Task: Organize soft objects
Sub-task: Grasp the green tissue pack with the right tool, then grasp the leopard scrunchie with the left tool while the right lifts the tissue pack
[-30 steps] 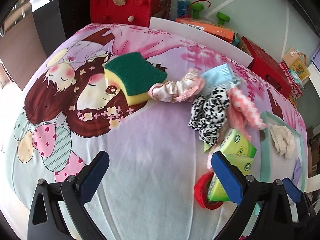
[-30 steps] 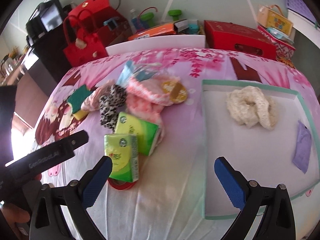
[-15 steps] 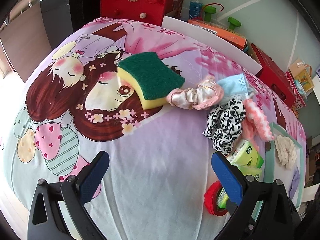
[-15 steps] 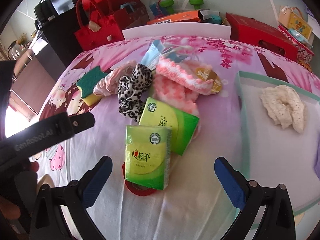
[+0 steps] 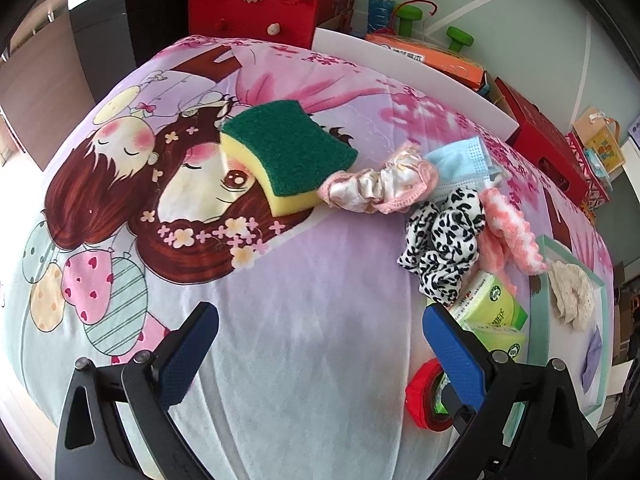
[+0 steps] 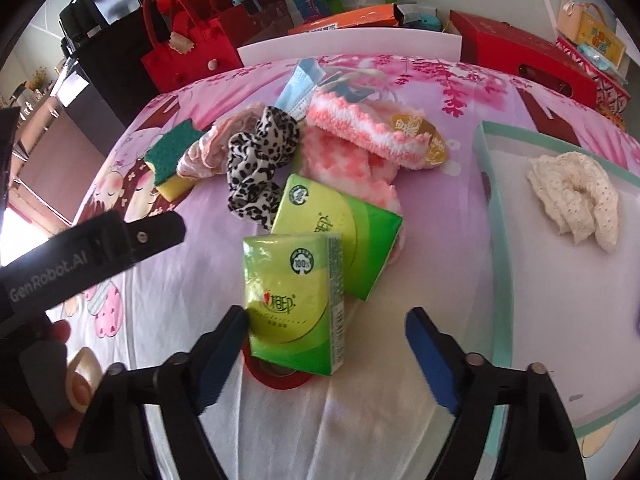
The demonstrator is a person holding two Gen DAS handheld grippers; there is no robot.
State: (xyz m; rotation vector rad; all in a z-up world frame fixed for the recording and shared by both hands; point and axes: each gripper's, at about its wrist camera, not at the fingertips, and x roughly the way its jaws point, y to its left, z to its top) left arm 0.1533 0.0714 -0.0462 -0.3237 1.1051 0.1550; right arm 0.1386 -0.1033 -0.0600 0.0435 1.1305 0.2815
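You see glossy plastic wrap on the green tissue pack (image 6: 294, 300), rough scouring fibre over yellow foam on the sponge (image 5: 286, 158), fuzzy knit on the pink sock (image 6: 370, 132), and matt printed cloth on the bedsheet (image 5: 300, 320).

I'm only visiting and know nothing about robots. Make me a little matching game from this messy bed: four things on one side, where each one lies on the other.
Things:
1. sponge
2. cream scrunchie
3. red tape roll
4. spotted scrunchie

Places:
A. under the nearer tissue pack
B. inside the tray
C. on the cartoon face print
D. between the pink scrunchie and the pink socks

Pairs: 1-C, 2-B, 3-A, 4-D
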